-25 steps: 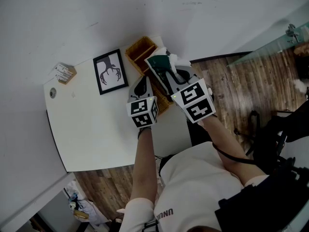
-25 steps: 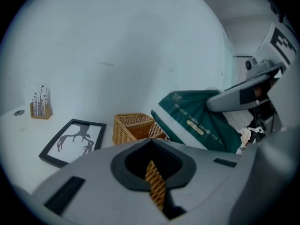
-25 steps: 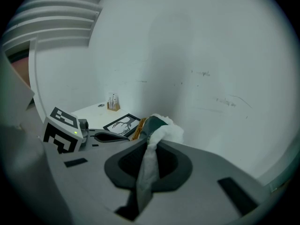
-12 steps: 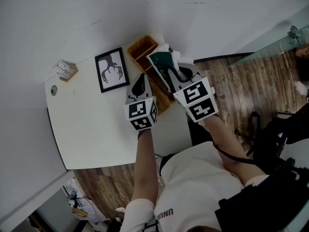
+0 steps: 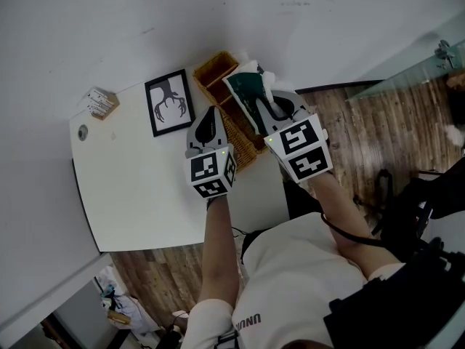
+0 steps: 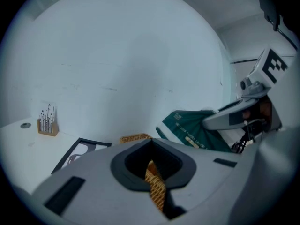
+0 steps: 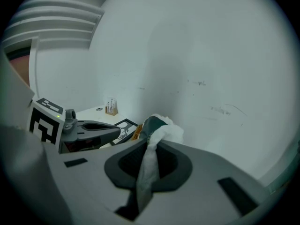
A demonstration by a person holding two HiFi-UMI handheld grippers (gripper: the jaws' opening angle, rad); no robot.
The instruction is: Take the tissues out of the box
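Note:
A green tissue pack stands tilted over the wicker basket at the table's far right corner. A white tissue sticks out of its top. My right gripper is shut on that tissue, which runs from the jaws up to the pack. My left gripper sits just left of the pack, at the basket's near rim. It is shut, with a strip of wicker between its pads. The left gripper view shows the pack beside the right gripper.
A black-framed picture lies flat on the white table left of the basket. A small wooden holder and a round grommet sit at the far left. The wall runs behind; wood floor lies right of the table.
Both grippers and the pack have drifted slightly up and to the right in the head view. Both grips look unchanged.

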